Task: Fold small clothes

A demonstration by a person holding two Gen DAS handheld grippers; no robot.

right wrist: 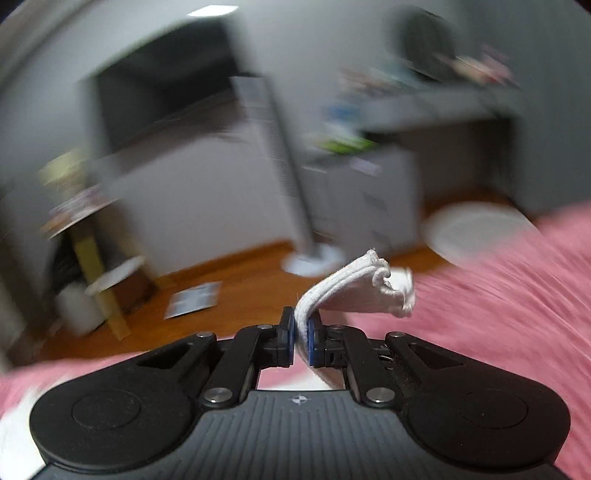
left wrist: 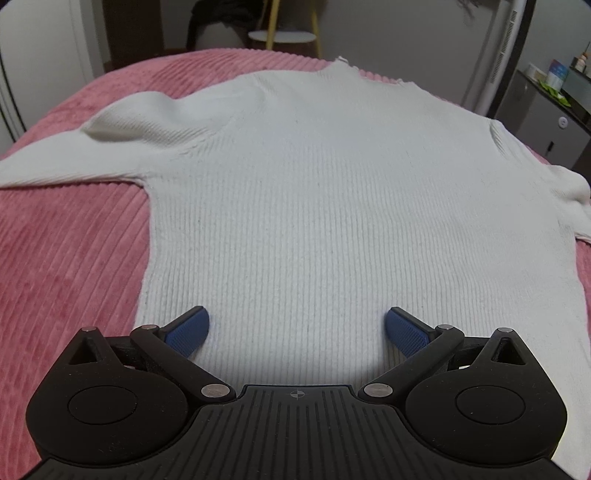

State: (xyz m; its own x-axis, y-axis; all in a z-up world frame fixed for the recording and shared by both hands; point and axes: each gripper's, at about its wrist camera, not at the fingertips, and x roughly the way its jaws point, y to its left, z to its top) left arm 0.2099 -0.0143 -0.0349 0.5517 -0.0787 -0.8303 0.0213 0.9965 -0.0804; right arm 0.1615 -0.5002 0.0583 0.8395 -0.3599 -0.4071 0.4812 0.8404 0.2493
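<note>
A white ribbed sweater (left wrist: 325, 192) lies flat on the pink bedspread (left wrist: 66, 251), neck away from me, one sleeve (left wrist: 74, 155) stretched to the left. My left gripper (left wrist: 297, 326) is open, its blue pads (left wrist: 188, 328) hovering over the sweater's near hem. In the blurred right wrist view, my right gripper (right wrist: 301, 332) is shut on a bunched white sleeve end (right wrist: 362, 291), lifted above the pink bedspread (right wrist: 517, 314).
A yellow-legged stool (left wrist: 284, 35), a white tower fan (left wrist: 498, 55) and a grey cabinet (left wrist: 546, 122) stand beyond the bed. The right wrist view shows the wooden floor (right wrist: 236, 299), the fan's base (right wrist: 314, 262) and paper (right wrist: 194, 299) on the floor.
</note>
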